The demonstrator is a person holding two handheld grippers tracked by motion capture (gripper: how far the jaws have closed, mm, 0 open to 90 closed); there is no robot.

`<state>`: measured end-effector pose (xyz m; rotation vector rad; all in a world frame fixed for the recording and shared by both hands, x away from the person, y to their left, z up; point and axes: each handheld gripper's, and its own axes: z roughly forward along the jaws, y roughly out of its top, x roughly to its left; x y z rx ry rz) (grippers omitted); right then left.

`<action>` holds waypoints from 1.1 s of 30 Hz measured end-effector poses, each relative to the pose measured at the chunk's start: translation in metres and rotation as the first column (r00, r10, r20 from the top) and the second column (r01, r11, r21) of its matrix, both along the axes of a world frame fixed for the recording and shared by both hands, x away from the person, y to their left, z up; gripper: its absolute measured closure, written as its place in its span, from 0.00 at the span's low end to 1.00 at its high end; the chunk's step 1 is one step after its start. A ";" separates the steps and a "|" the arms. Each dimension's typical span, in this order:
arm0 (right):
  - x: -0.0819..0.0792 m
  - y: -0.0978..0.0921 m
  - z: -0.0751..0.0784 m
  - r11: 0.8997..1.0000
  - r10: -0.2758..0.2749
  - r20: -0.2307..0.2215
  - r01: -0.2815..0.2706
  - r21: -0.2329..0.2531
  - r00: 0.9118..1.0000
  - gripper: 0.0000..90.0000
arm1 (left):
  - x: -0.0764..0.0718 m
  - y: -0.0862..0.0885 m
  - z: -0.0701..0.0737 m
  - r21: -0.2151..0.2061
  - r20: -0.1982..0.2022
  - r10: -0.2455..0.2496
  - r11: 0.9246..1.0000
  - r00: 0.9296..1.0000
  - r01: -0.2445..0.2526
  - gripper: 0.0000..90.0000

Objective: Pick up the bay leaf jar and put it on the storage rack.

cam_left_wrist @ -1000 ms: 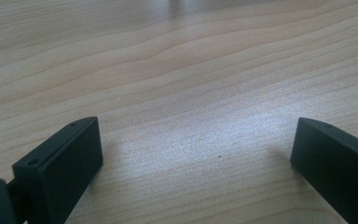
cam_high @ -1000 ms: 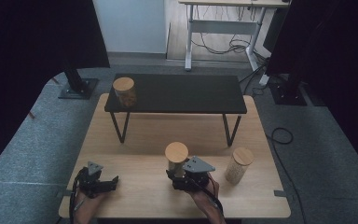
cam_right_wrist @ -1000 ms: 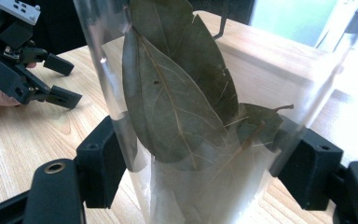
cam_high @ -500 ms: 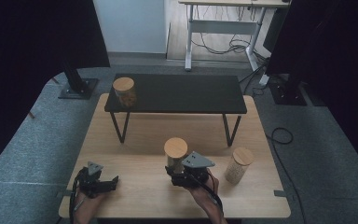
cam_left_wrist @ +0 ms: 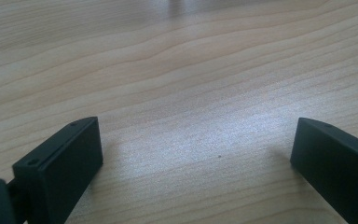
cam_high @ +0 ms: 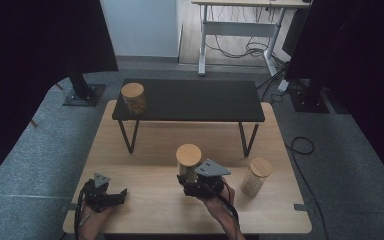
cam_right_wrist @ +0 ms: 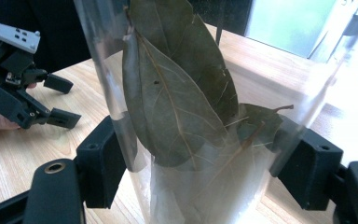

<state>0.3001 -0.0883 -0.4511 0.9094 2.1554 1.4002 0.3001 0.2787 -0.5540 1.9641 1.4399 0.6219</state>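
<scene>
The right gripper point(cam_high: 198, 181) held a clear jar of bay leaves point(cam_right_wrist: 182, 107) with a wooden lid point(cam_high: 188, 154), its jaws closed against the glass on both sides. The jar stood upright near the middle of the counter point(cam_high: 145, 150), a little toward the near edge. The left gripper point(cam_high: 109, 196) rested by the near left corner, jaws spread wide over bare wood with nothing between them. A second lidded jar point(cam_high: 255, 176) stood just right of the held one.

Leaf jar point(cam_right_wrist: 186, 116) top and base cut off in right gripper view; right gripper point(cam_high: 194, 184) jaws hidden behind jar in high view; far jar point(cam_high: 133, 98) contents too small.
</scene>
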 end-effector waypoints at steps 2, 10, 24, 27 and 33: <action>0.002 -0.001 0.003 1.000 -0.004 0.003 0.004 -0.002 1.000 0.28 | 0.000 0.000 0.000 0.000 0.000 0.000 1.000 1.000 0.000 0.02; 0.005 0.003 0.011 1.000 0.000 0.013 0.000 -0.008 1.000 0.28 | 0.000 0.000 0.000 0.004 -0.002 -0.002 1.000 1.000 0.002 0.02; 0.010 0.006 0.016 1.000 0.001 0.009 0.000 -0.013 1.000 0.28 | 0.000 0.000 0.000 0.004 -0.002 -0.003 1.000 1.000 0.003 0.02; 0.012 0.007 0.019 1.000 0.002 0.014 -0.002 -0.014 1.000 0.28 | 0.000 0.000 0.000 0.004 -0.002 -0.003 1.000 1.000 0.003 0.02; 0.015 0.010 0.022 1.000 0.004 0.017 -0.004 -0.020 1.000 0.28 | 0.000 0.000 0.000 0.003 -0.002 -0.003 1.000 1.000 0.003 0.02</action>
